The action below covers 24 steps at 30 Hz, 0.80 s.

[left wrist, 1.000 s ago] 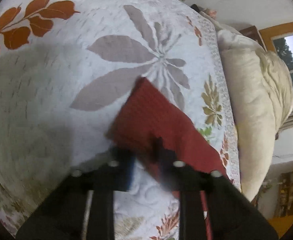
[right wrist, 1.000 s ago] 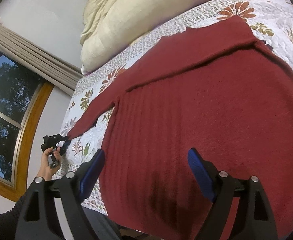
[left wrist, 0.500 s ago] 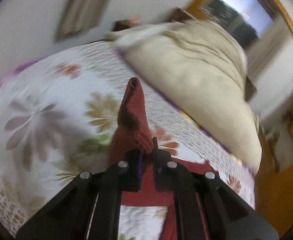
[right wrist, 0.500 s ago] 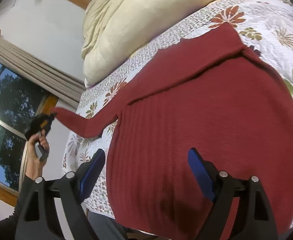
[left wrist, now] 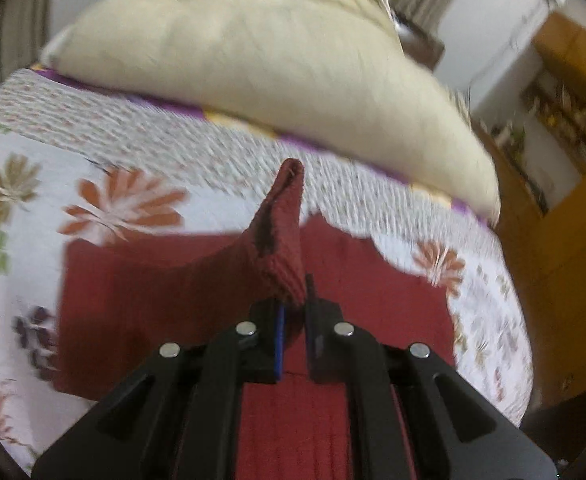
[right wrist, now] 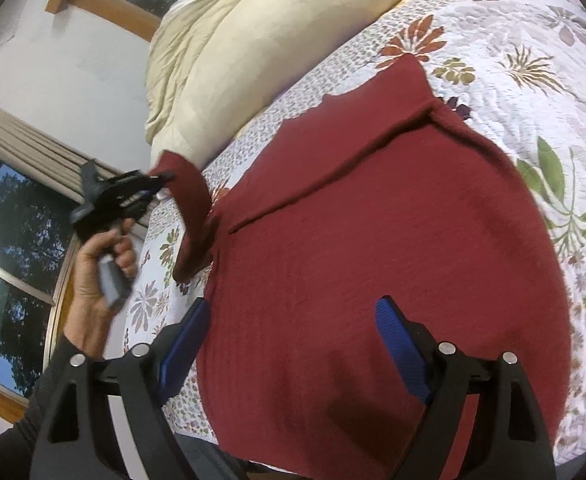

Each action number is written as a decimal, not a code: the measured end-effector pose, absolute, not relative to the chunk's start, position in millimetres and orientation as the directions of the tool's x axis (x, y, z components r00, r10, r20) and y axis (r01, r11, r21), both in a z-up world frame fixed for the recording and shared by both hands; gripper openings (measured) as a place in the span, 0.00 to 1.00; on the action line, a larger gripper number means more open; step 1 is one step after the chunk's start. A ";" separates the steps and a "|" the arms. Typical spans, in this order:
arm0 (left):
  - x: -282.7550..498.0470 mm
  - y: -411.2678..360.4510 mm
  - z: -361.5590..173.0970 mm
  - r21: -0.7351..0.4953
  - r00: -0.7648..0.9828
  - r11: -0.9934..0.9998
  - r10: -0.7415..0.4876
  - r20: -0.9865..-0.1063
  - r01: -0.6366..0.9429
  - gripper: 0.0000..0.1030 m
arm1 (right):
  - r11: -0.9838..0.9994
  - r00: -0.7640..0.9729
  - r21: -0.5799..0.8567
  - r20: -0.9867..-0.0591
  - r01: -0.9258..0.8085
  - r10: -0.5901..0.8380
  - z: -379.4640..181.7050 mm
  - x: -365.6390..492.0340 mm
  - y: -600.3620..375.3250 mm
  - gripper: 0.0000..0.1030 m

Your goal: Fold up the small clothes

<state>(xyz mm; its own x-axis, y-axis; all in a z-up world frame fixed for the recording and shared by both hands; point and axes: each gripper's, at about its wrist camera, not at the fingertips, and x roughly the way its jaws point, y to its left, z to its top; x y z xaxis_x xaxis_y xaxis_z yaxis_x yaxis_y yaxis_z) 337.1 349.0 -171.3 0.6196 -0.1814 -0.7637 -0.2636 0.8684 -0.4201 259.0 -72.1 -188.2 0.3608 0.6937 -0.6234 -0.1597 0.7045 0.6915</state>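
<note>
A dark red knit sweater (right wrist: 373, 232) lies spread on the floral bedspread, its far sleeve folded across the chest. My left gripper (left wrist: 293, 312) is shut on the cuff of the near sleeve (left wrist: 281, 240) and holds it up over the sweater body (left wrist: 141, 280). In the right wrist view that left gripper (right wrist: 161, 180) hangs at the left with the sleeve (right wrist: 191, 216) drooping from it, held by a person's hand (right wrist: 101, 264). My right gripper (right wrist: 289, 340) stands open low over the sweater's hem, nothing between its blue pads.
A cream duvet (left wrist: 273, 64) is piled along the head of the bed (right wrist: 533, 48). Windows with wooden frames (right wrist: 105, 4) and a curtain (right wrist: 33, 144) are to the left. A wooden cabinet (left wrist: 565, 152) stands beside the bed.
My left gripper has lifted the sleeve off the bedspread and swung it inward over the sweater body. The right gripper stayed open above the hem.
</note>
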 end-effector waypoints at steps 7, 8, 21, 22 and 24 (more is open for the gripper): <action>369.5 298.5 -261.4 -0.391 0.486 0.888 -0.238 -0.841 -0.241 0.10 | 0.727 0.366 0.670 -0.646 -0.148 0.670 -193.9 276.5 -83.1 0.83; 371.0 294.3 -271.0 -0.390 0.463 0.891 -0.251 -0.850 -0.233 0.14 | 0.726 0.362 0.671 -0.646 -0.149 0.672 -194.0 280.8 -83.0 0.83; 239.3 350.1 -241.3 -0.591 0.622 0.778 -0.358 -0.697 -0.213 0.85 | 0.498 0.021 0.866 -0.498 -0.039 0.867 -245.8 475.6 39.4 0.61; 227.5 352.9 -244.5 -0.603 0.618 0.769 -0.370 -0.693 -0.215 0.85 | 0.508 -0.002 0.860 -0.509 -0.036 0.861 -253.9 484.2 52.7 0.61; 202.6 357.2 -253.4 -0.618 0.607 0.754 -0.389 -0.693 -0.222 0.85 | 0.558 -0.034 0.830 -0.558 -0.027 0.829 -272.1 500.1 80.2 0.61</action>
<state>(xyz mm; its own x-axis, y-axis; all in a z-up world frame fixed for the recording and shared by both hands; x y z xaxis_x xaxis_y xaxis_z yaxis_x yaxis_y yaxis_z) 202.6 357.2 -253.4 0.6071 -0.3890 -0.6929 -0.2222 0.7541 -0.6180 500.1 80.2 -272.1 -0.0342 0.8290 -0.5581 -0.0266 0.5575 0.8297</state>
